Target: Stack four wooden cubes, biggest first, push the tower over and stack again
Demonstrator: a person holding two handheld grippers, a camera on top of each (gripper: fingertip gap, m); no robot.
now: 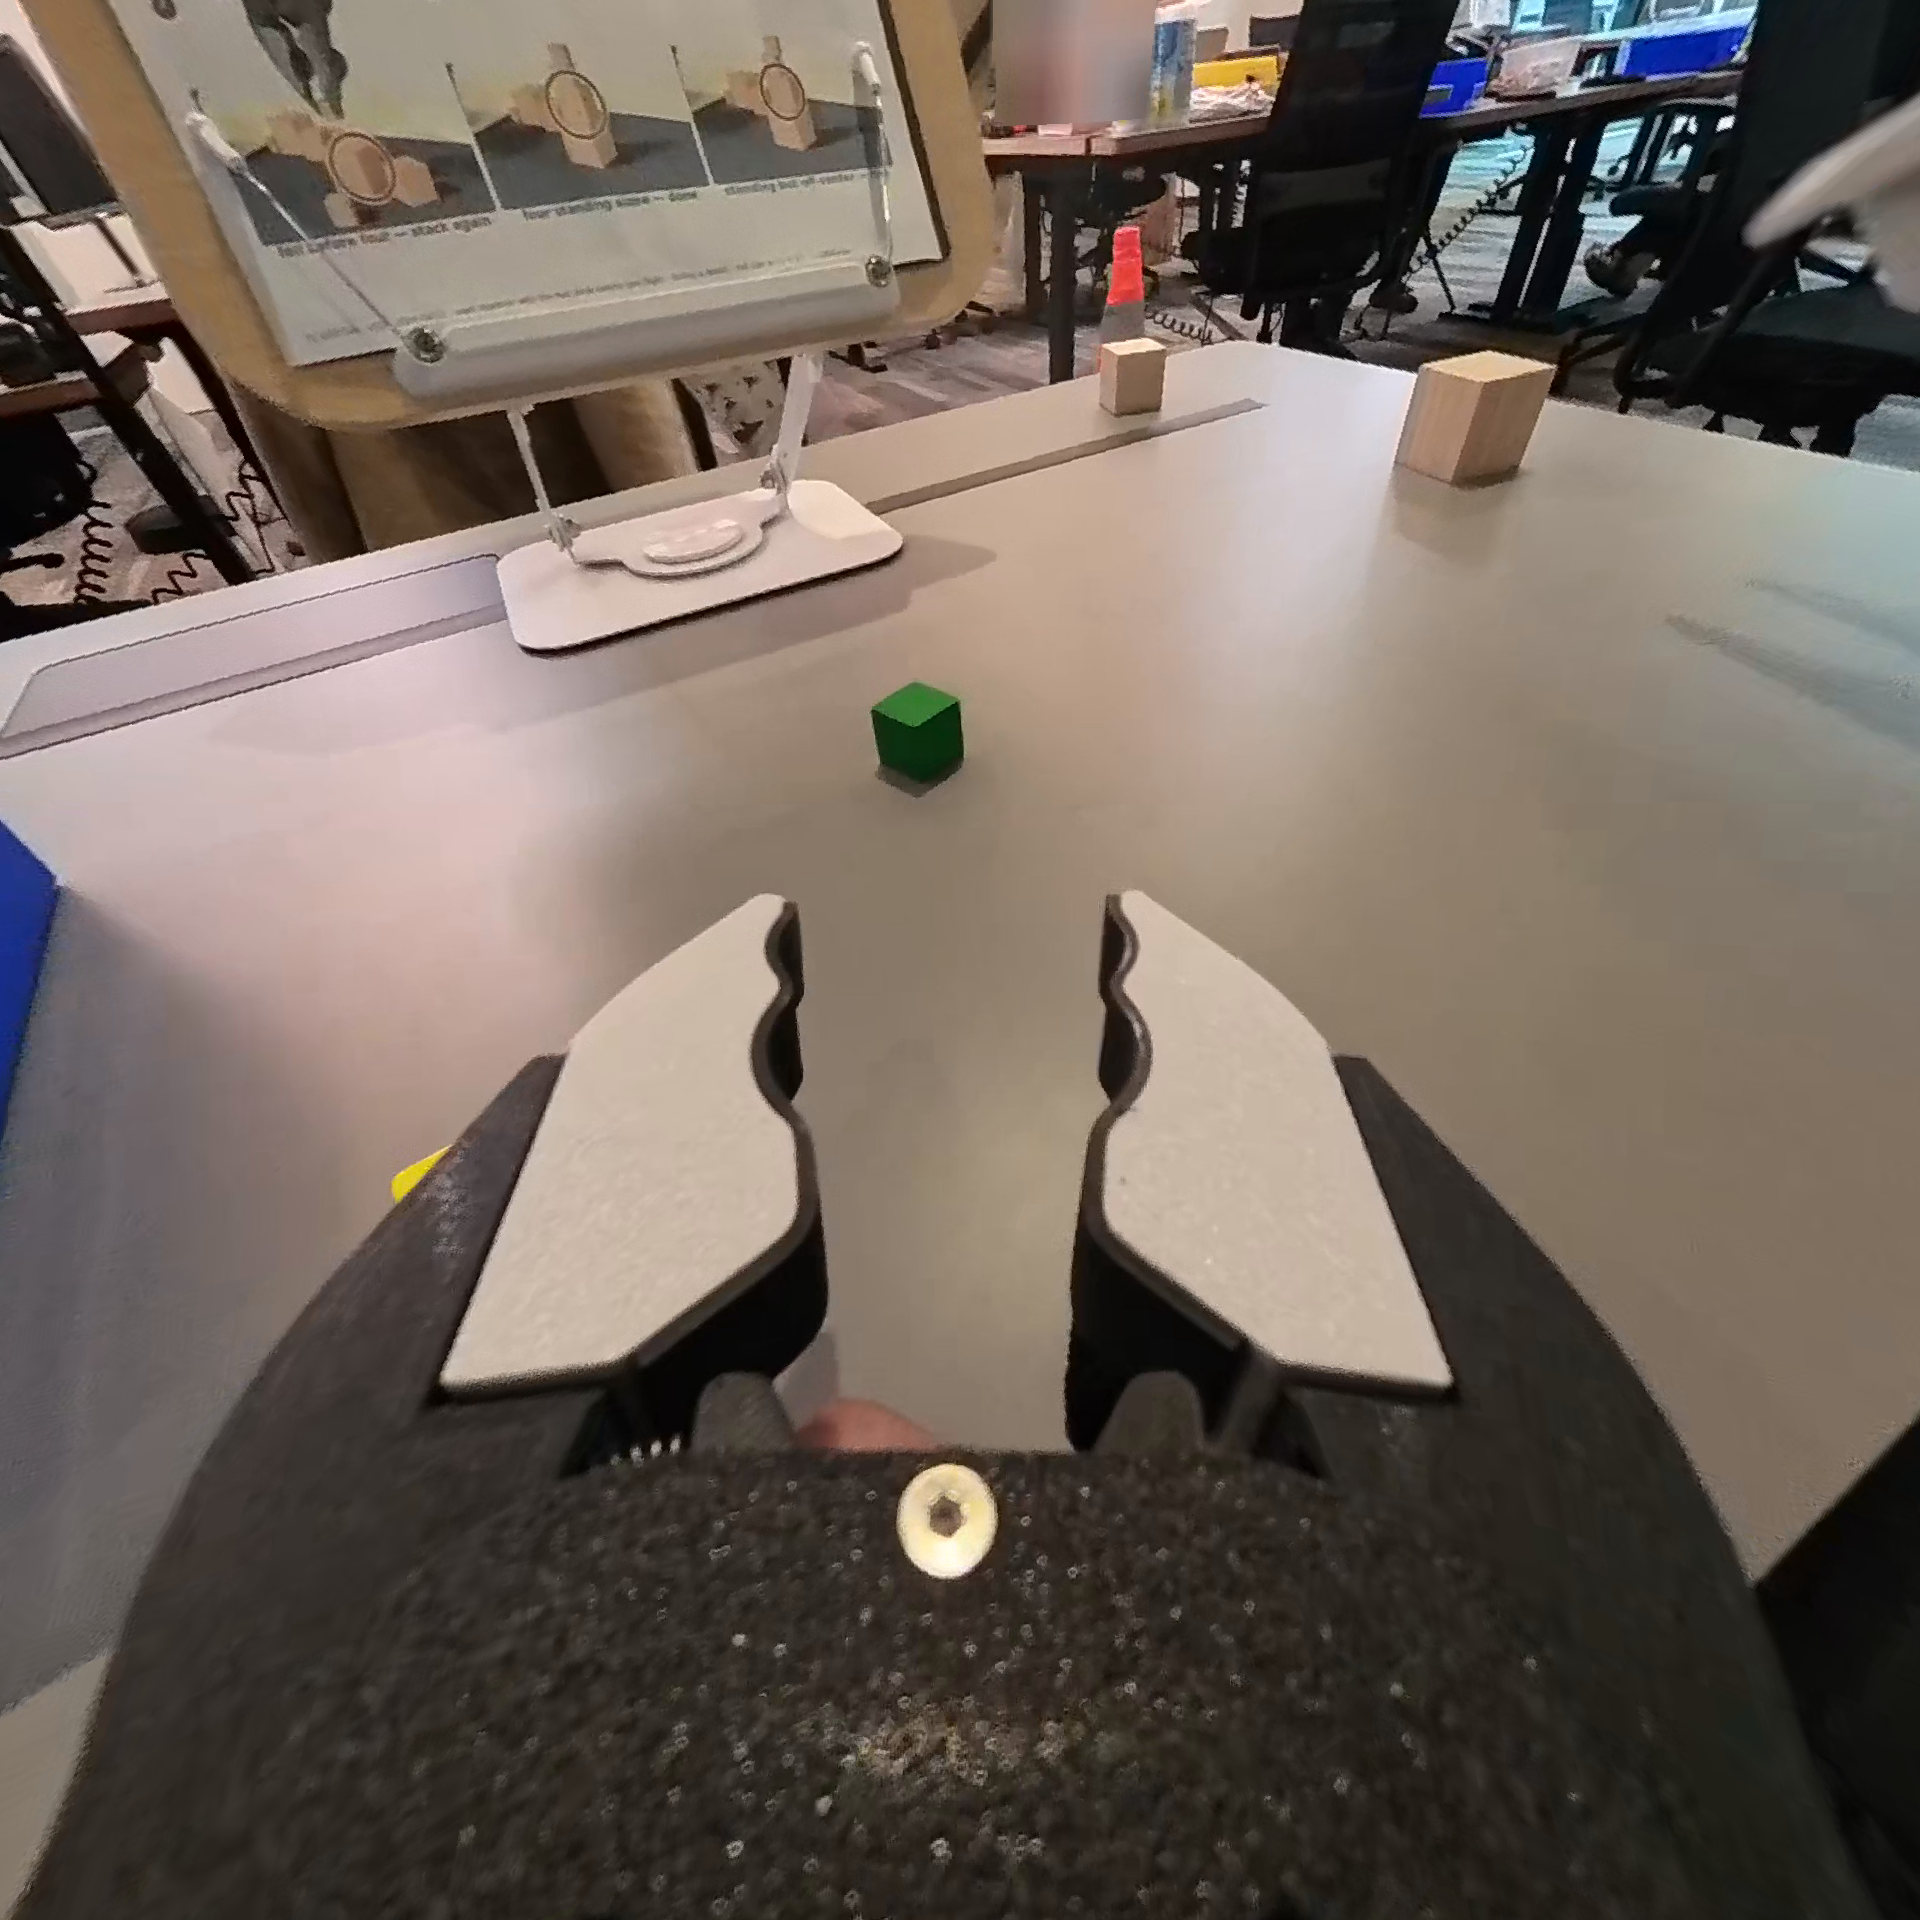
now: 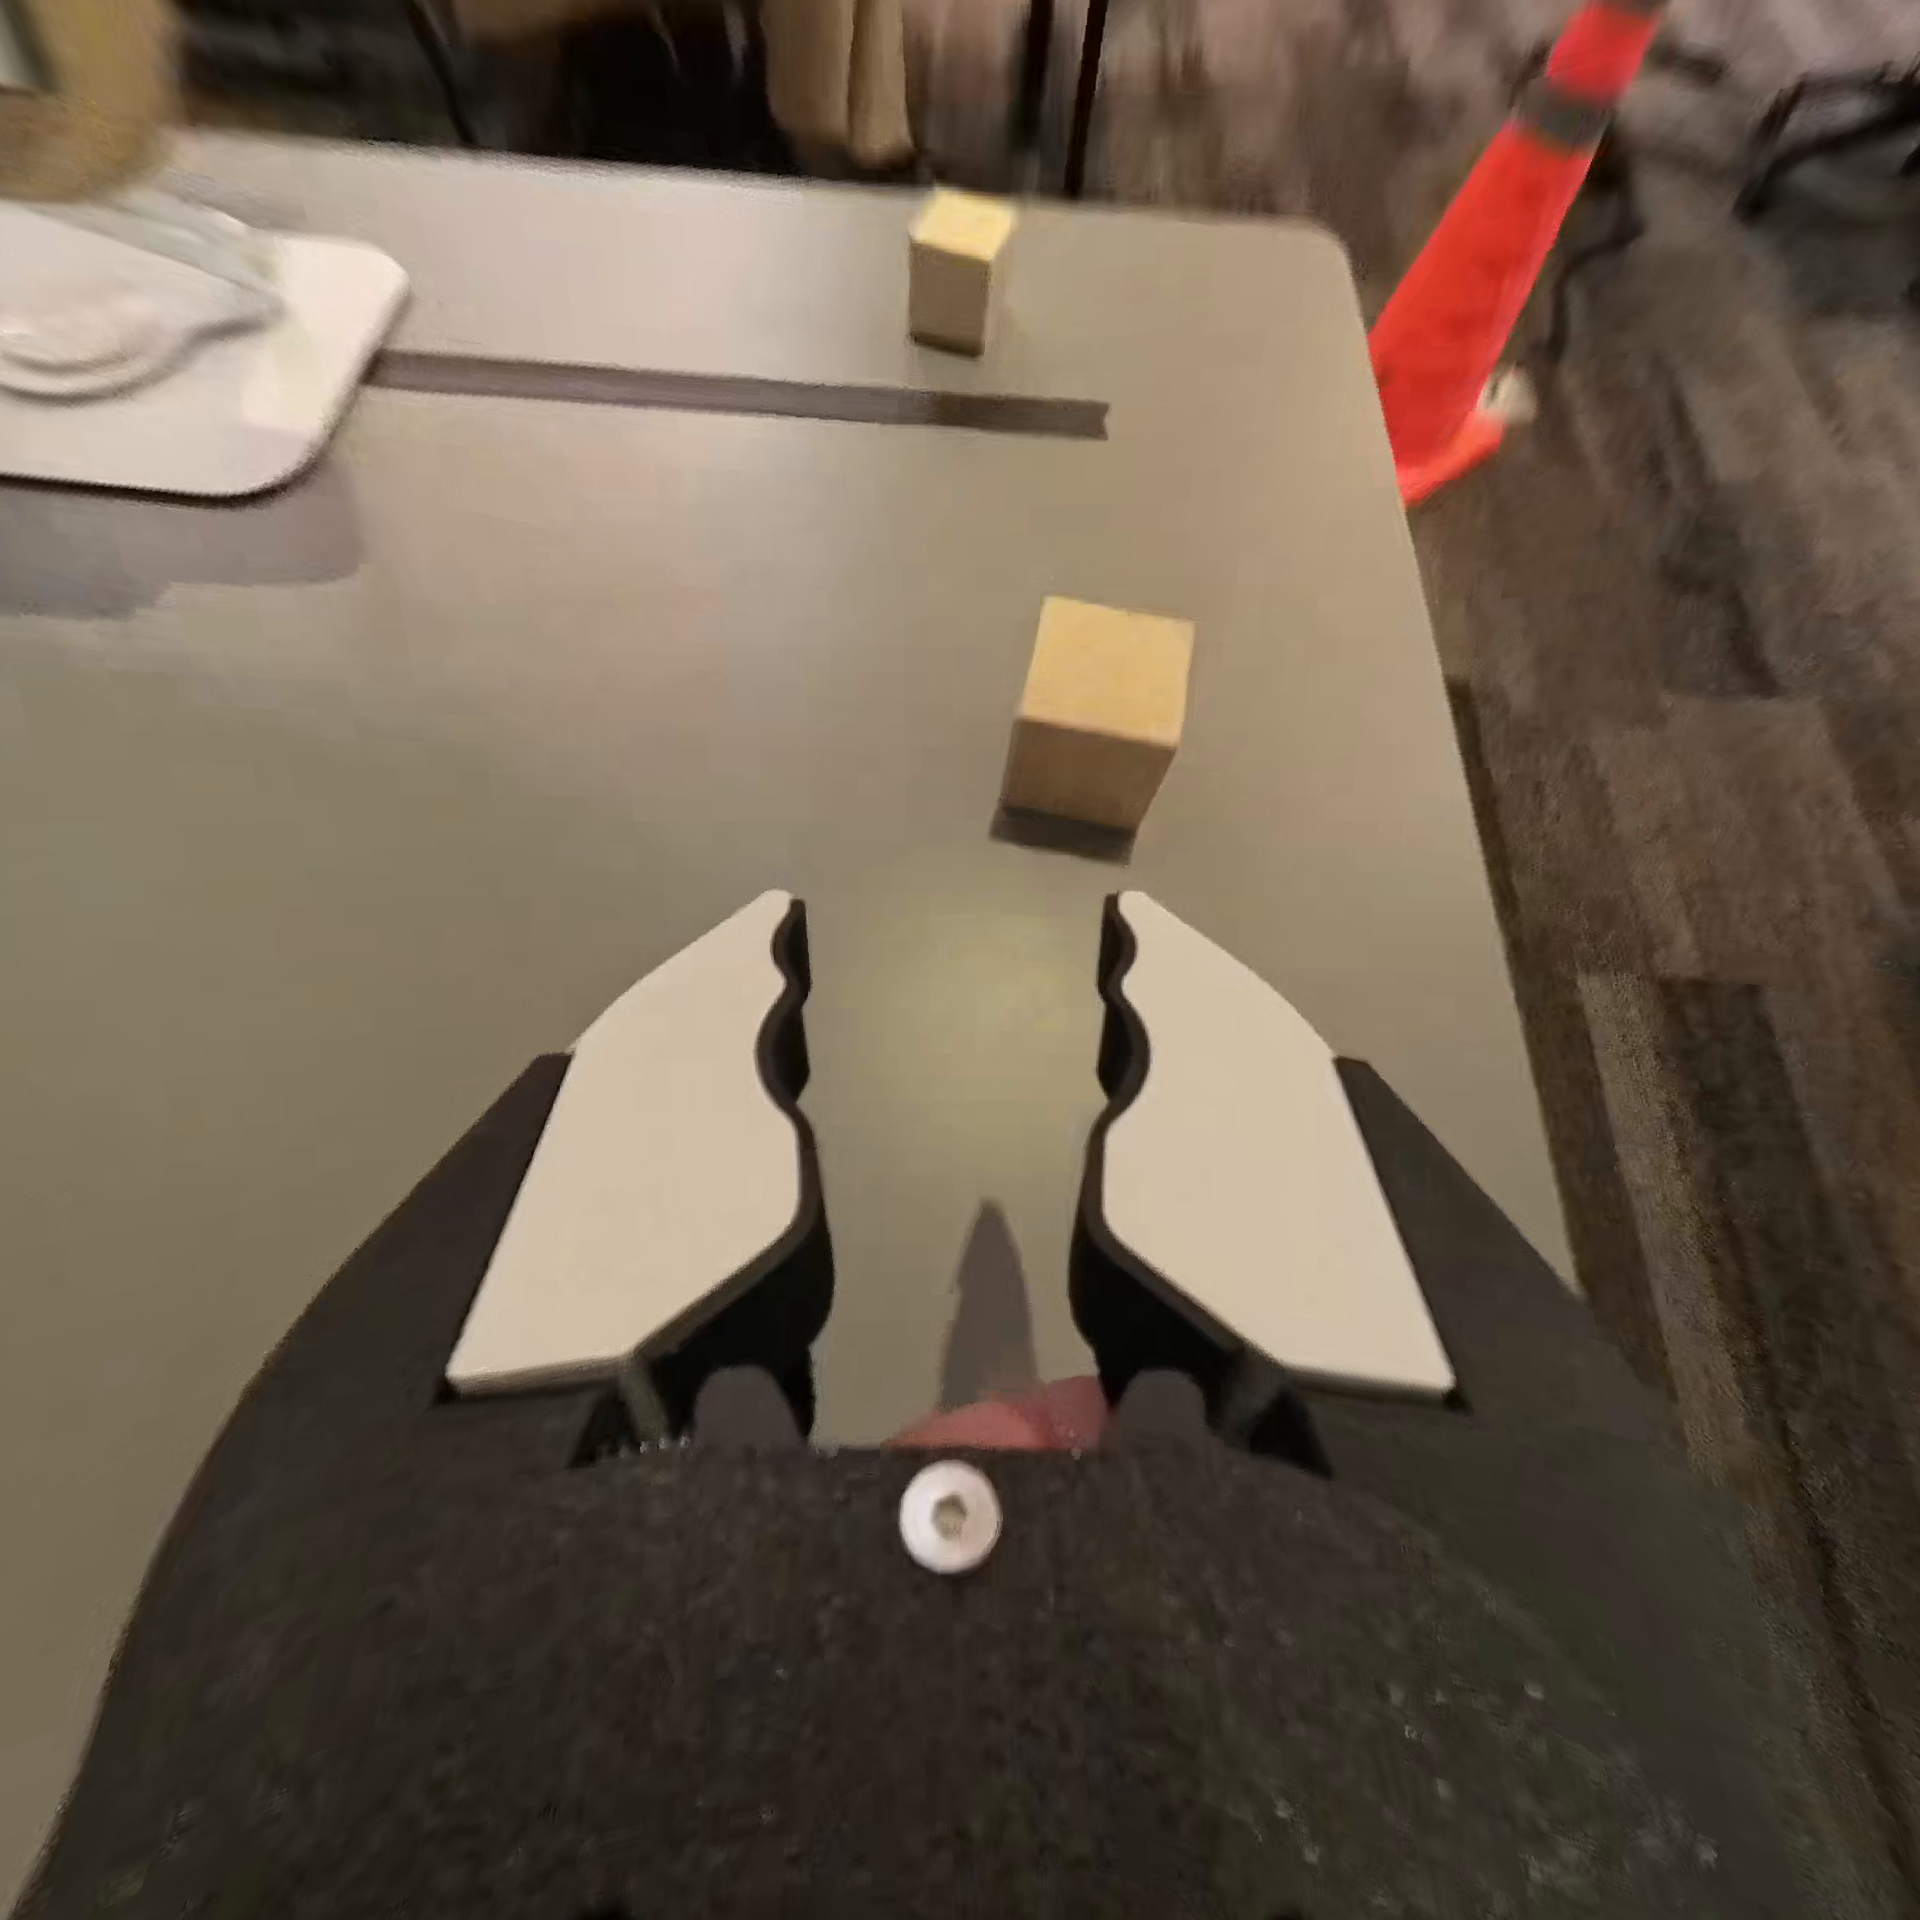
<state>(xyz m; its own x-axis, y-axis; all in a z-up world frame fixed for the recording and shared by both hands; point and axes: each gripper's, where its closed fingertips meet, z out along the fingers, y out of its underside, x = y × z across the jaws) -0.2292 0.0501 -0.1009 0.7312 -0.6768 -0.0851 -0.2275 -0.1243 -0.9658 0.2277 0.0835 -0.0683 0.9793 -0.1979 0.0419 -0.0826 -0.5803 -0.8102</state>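
Nothing is stacked yet, so I'd say this is the very start: go get the biggest cube for the base.

The right hand-held gripper (image 2: 954, 914) is hovering over the table (image 2: 520, 831) with its fingers spread wide and nothing between them. The large wooden cube (image 2: 1101, 717) is sitting just ahead of its tips and a touch to the right, so the reach is mostly forward with a small rightward shift. That view is blurry, so I'm not trusting fine detail. The cube is sitting flat, turned a little so one vertical edge is facing the camera off-centre. Being a cube, it has no long axis to worry about; what matters is squaring the fingers to two opposite faces instead of pinching across corners.

The smaller wooden cube (image 2: 958, 272) is standing further back near the far edge, past the dark strip (image 2: 748, 400).

The left hand-held gripper (image 1: 951, 914) is also spread and empty, pointing at a little green cube (image 1: 917, 730) straight ahead. From the left wrist view the large cube (image 1: 1473, 416) is sitting well off to the far right, so the right hand is clearly the nearer one for it.
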